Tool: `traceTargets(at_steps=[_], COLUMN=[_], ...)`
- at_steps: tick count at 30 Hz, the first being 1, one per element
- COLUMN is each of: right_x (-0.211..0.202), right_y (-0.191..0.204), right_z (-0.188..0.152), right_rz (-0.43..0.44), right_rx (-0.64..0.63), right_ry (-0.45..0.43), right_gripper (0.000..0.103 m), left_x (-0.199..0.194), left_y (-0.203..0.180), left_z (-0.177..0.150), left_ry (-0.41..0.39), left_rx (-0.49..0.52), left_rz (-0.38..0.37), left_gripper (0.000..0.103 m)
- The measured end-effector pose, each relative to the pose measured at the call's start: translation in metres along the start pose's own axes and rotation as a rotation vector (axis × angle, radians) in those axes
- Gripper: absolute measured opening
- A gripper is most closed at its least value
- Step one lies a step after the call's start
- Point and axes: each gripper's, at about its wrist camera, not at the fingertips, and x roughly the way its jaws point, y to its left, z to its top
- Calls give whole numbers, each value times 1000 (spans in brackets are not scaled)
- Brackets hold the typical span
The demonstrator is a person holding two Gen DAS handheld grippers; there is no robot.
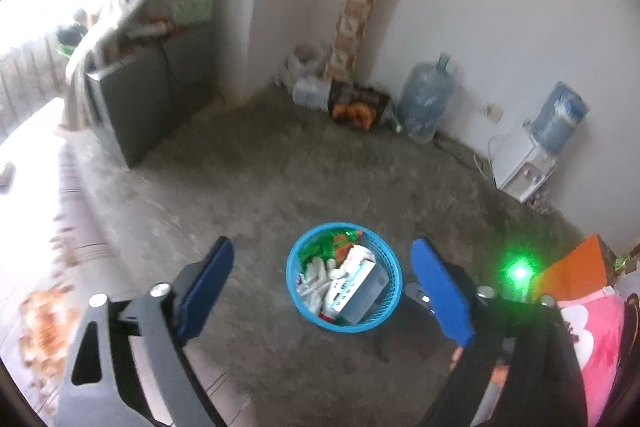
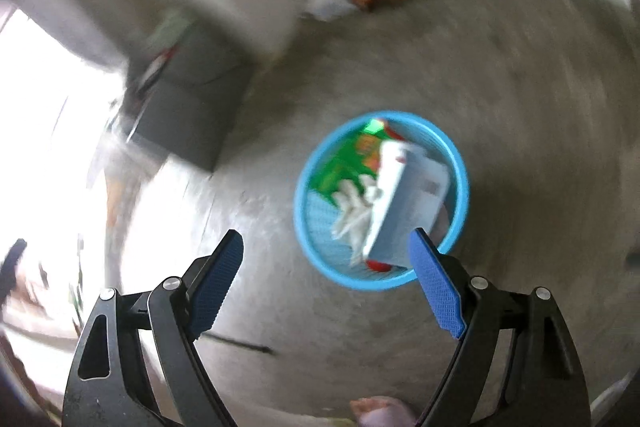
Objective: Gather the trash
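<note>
A round blue basket (image 1: pixel 298 301) stands on the concrete floor, full of trash: a white box (image 1: pixel 358 289), a green wrapper (image 1: pixel 326 241) and crumpled white paper (image 1: pixel 314 273). My left gripper (image 1: pixel 324 247) is open and empty, held above the basket. In the blurred right wrist view the same basket (image 2: pixel 316 247) holds the white box (image 2: pixel 408 195), green wrapper (image 2: pixel 344 163) and white paper (image 2: pixel 354 211). My right gripper (image 2: pixel 326 239) is open and empty, above the basket's left rim.
A grey cabinet (image 1: pixel 132 107) stands at the left by a curtain. Along the far wall are a large water jug (image 1: pixel 426 99), a water dispenser (image 1: pixel 528 163), bags and an orange-printed box (image 1: pixel 356 107). An orange box (image 1: pixel 572 267) lies at the right.
</note>
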Motion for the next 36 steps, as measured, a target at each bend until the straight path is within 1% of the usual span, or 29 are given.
traceTargets(at_steps=[1,2,4,5,7,8,10,11,13,14,15,16,18,19,20,22,24,27,29,31,32,36], right_x=[-15,-25,-53,-70,-91,-102,-114,-119,-125,-129,-130,-131,-133,-134,-135,-134,-131,-124,-121,-118,-116,-113], right_y=[19,33,67,90,120,135,160,170,189,202,207,215,231,237,245,254,258,263,264,263,263,265], right_z=[-6,-11,-28,-42,-61,-73,-92,-101,-121,-134,-140,-148,-165,-173,-184,-201,-213,-224,-230,-236,-236,-239], right_rz=[8,11,16,25,41,55,82,102,133,144,152,156,131,107,73,32,7,-7,-24,-42,-54,-70], right_rx=[-78,-129,-271,-363,-471,-520,-599,-627,-676,-705,-725,-750,-817,-851,-899,-960,-995,-1017,-1013,-1010,-1008,-1005], right_ry=[-14,-25,-61,-90,-113,-121,-126,-126,-121,-112,-105,-97,-99,-112,-132,-151,-144,-96,-59,-39,-28,-10], right_gripper=[84,87,93,95,95,95,95,95,95,95,95,95,95,95,95,95,95,95,95,95,95,95], left_x=[-20,-36,-73,-85,-122,-134,-164,-174,-192,-203,-209,-218,-228,-234,-238,-247,-251,-253,-251,-246,-242,-233], left_y=[7,14,32,39,57,65,83,89,101,108,110,114,116,117,117,118,123,125,129,135,136,136], left_z=[-8,-15,-33,-41,-62,-71,-93,-104,-122,-135,-141,-152,-164,-171,-176,-189,-199,-214,-226,-239,-242,-254], left_ry=[-23,-39,-69,-80,-103,-113,-127,-130,-134,-143,-145,-143,-131,-135,-144,-163,-160,-126,-76,-13,9,80], left_rx=[-4,-8,-33,-46,-102,-126,-201,-231,-284,-314,-328,-353,-375,-380,-385,-406,-418,-446,-504,-582,-602,-612], left_rz=[15,28,79,101,164,187,270,295,362,412,437,484,563,606,627,665,686,738,733,696,688,700], left_gripper=[98,98,98,98,98,98,98,98,98,98,98,98,98,98,98,98,98,98,98,98,98,98])
